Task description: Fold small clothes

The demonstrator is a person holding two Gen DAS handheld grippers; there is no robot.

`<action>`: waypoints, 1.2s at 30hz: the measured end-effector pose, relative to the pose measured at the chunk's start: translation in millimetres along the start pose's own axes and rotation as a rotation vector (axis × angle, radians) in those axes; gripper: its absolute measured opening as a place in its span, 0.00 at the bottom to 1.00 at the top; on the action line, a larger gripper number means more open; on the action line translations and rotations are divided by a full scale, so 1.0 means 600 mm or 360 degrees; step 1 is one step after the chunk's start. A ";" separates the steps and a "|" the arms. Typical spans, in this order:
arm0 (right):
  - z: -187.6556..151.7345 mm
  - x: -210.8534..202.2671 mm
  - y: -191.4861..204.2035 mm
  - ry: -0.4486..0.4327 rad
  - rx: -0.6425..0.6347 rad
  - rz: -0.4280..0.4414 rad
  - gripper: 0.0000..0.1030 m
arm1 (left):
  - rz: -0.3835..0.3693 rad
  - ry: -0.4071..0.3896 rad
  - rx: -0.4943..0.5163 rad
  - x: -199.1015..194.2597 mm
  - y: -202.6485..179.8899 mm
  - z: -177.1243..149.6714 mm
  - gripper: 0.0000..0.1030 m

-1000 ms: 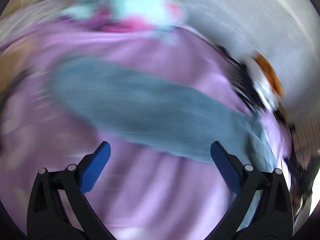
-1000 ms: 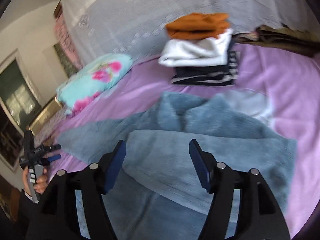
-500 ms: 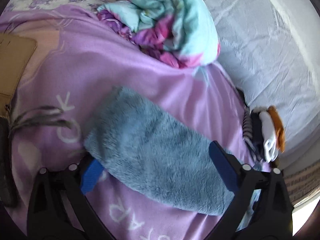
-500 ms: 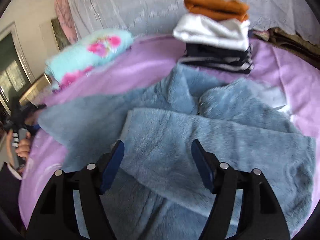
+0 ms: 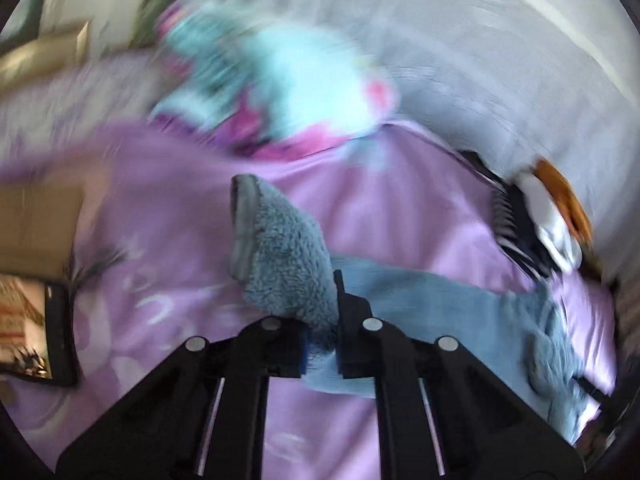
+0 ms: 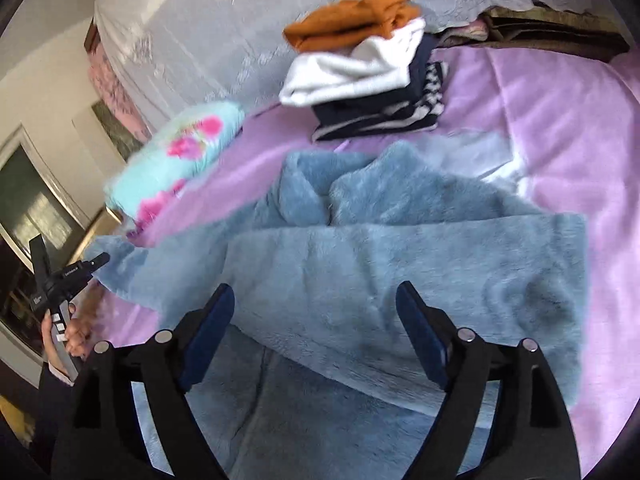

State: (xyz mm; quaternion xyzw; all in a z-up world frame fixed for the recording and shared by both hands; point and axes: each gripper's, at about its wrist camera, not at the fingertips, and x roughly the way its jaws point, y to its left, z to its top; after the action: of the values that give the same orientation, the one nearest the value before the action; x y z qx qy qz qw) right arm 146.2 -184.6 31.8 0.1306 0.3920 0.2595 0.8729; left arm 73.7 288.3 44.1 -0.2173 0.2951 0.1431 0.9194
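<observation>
Our blue fleece garment (image 6: 400, 264) lies half-folded on the purple bed (image 6: 560, 128). Half a second ago our left tool (image 5: 320, 344) was spread over its sleeve; now it is clenched on that sleeve (image 5: 280, 256), lifting it. Our right tool (image 6: 316, 336) hovers released above.

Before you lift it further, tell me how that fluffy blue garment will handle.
Likely floppy: the sleeve end pinched in the left tongs droops over them. The fluffy blue garment probably drags and bunches, since its body lies in loose folds. Plush pile should resist slipping.
</observation>
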 end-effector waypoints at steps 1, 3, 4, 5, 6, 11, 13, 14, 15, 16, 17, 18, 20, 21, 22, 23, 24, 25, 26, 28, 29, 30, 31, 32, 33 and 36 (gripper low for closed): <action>-0.002 -0.013 -0.017 -0.0020 0.0025 -0.0032 0.82 | -0.0014 -0.0020 0.0068 -0.012 -0.032 0.004 0.09; -0.011 -0.034 -0.052 -0.0060 0.0079 -0.0101 0.82 | -0.0069 -0.0049 0.0203 -0.032 -0.110 0.011 0.09; -0.017 -0.044 -0.069 -0.0075 0.0115 -0.0122 0.82 | -0.0100 -0.0054 0.0254 -0.037 -0.144 0.013 0.09; -0.021 -0.052 -0.091 -0.0080 0.0174 -0.0129 0.82 | -0.0130 -0.0059 0.0307 -0.042 -0.181 0.013 0.09; -0.027 -0.061 -0.109 -0.0081 0.0234 -0.0112 0.82 | -0.0159 -0.0068 0.0371 -0.045 -0.228 0.011 0.09; -0.030 -0.109 -0.180 -0.0196 0.0548 0.0059 0.82 | -0.0308 -0.0055 0.0628 -0.044 -0.422 -0.030 0.09; -0.029 -0.122 -0.195 -0.0232 0.0618 0.0117 0.82 | -0.0385 -0.0037 0.0741 -0.039 -0.500 -0.063 0.09; -0.029 -0.126 -0.199 -0.0240 0.0631 0.0123 0.82 | -0.0428 -0.0021 0.0803 -0.036 -0.542 -0.085 0.09; -0.028 -0.127 -0.200 -0.0243 0.0633 0.0119 0.82 | -0.0458 -0.0006 0.0841 -0.033 -0.568 -0.102 0.09; -0.027 -0.129 -0.203 -0.0243 0.0632 0.0113 0.82 | -0.0493 0.0015 0.0880 -0.029 -0.596 -0.120 0.09; -0.029 -0.133 -0.204 -0.0241 0.0630 0.0111 0.82 | -0.0526 0.0038 0.0919 -0.023 -0.624 -0.142 0.09; -0.027 -0.130 -0.203 -0.0236 0.0632 0.0117 0.82 | -0.0551 0.0069 0.0965 -0.014 -0.649 -0.170 0.09; -0.027 -0.124 -0.206 -0.0219 0.0638 0.0139 0.82 | -0.0564 0.0144 0.1042 0.011 -0.681 -0.218 0.13; -0.027 -0.124 -0.205 -0.0217 0.0634 0.0146 0.82 | -0.0555 0.0208 0.1079 0.033 -0.695 -0.250 0.19; -0.028 -0.124 -0.206 -0.0215 0.0627 0.0152 0.82 | -0.0552 0.0276 0.1108 0.051 -0.700 -0.275 0.41; -0.029 -0.124 -0.204 -0.0217 0.0614 0.0165 0.82 | -0.0542 0.0312 0.1123 0.062 -0.698 -0.289 0.62; -0.029 -0.123 -0.200 -0.0224 0.0603 0.0176 0.82 | -0.0511 0.0326 0.1132 0.068 -0.691 -0.304 0.66; -0.029 -0.121 -0.196 -0.0227 0.0587 0.0185 0.82 | -0.0516 0.0316 0.1145 0.064 -0.682 -0.311 0.71; -0.029 -0.118 -0.188 -0.0227 0.0556 0.0196 0.82 | -0.0538 0.0311 0.1159 0.056 -0.673 -0.312 0.77; -0.032 -0.110 -0.171 -0.0215 0.0482 0.0198 0.82 | -0.0600 0.0256 0.1171 0.025 -0.647 -0.301 0.91; -0.034 -0.104 -0.162 -0.0200 0.0460 0.0203 0.81 | -0.0620 0.0217 0.1157 0.011 -0.631 -0.291 0.95; -0.036 -0.095 -0.156 -0.0173 0.0449 0.0221 0.80 | -0.0611 0.0155 0.1154 -0.003 -0.610 -0.279 0.95; -0.038 -0.085 -0.150 -0.0143 0.0450 0.0241 0.77 | -0.0583 0.0109 0.1147 -0.011 -0.593 -0.264 0.96; -0.039 -0.071 -0.143 -0.0107 0.0464 0.0260 0.75 | -0.0525 0.0064 0.1122 -0.014 -0.565 -0.248 0.96; -0.040 -0.061 -0.138 -0.0085 0.0474 0.0268 0.72 | -0.0486 0.0048 0.1094 -0.011 -0.547 -0.236 0.96; -0.036 -0.022 -0.117 -0.0015 0.0431 0.0139 0.67 | -0.0303 0.0044 0.0961 0.018 -0.471 -0.195 0.96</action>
State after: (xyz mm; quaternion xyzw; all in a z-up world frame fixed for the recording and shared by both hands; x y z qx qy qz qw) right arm 147.0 -250.1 -4.6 0.2654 0.4133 0.2413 0.8370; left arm 136.7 -11.5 40.9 0.0368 0.3150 -0.0405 0.9475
